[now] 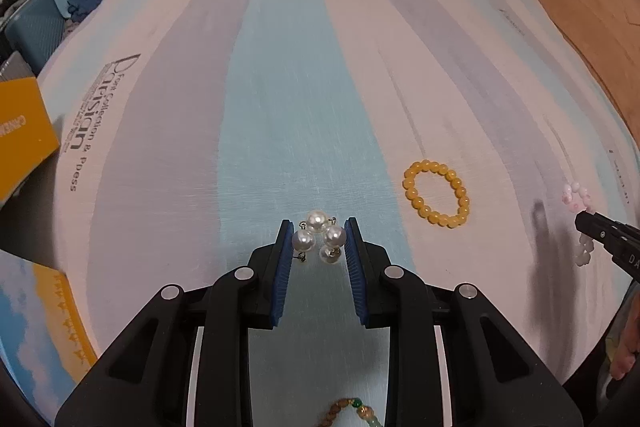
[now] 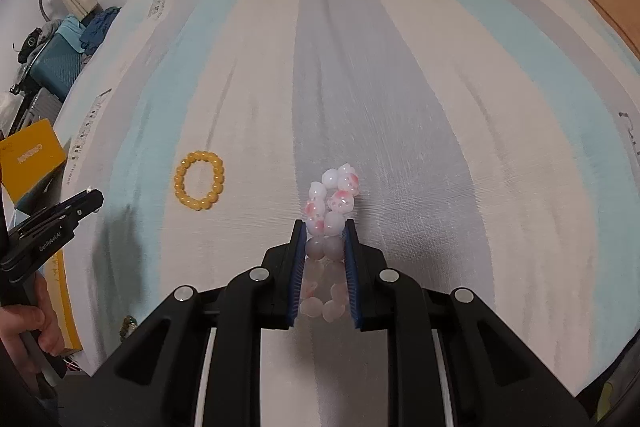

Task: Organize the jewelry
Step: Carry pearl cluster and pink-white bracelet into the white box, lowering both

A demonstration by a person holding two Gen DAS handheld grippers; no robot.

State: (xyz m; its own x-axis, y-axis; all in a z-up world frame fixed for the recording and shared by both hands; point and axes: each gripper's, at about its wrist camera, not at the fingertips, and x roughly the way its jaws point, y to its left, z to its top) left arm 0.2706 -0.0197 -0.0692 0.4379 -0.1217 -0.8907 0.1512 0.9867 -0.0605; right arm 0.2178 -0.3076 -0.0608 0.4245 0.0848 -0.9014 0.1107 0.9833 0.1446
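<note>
- Two hand-held grippers work side by side over a bed point(image 1: 304, 87) covered in a blue, grey and white striped sheet, each with a piece of jewelry between its blue pads.
- The left hand-held gripper point(image 1: 319, 241) has its jaws closed in on a small pearl cluster point(image 1: 319, 233), with beads touching both pads; whether it is lifted off the sheet or resting on it cannot be told.
- The right hand-held gripper point(image 2: 325, 247) is clamped on a pink-and-white beaded bracelet point(image 2: 331, 211), squeezed into a narrow double row, its far loop sticking out past the fingertips.
- A yellow beaded bracelet point(image 1: 437, 193) lies flat on the sheet between the two grippers, well apart from both and untouched.
- A brown-and-green bead strand point(image 1: 354, 411) peeks in at the near edge of the bed, below the left hand-held gripper.
- Yellow boxes point(image 1: 22, 131) sit along the bed's left edge; no tray or jewelry box is visible, so the destination is unclear.
- Judgement: the step in hand appears to be carrying both pieces to a sorting spot.
- To do it well, keep both grips steady and light, since round beads can roll out of flat pads.
- Move low and level over the sheet so a dropped piece falls softly.
- Release each piece separately, clear of the yellow bracelet, to avoid tangling.
</note>
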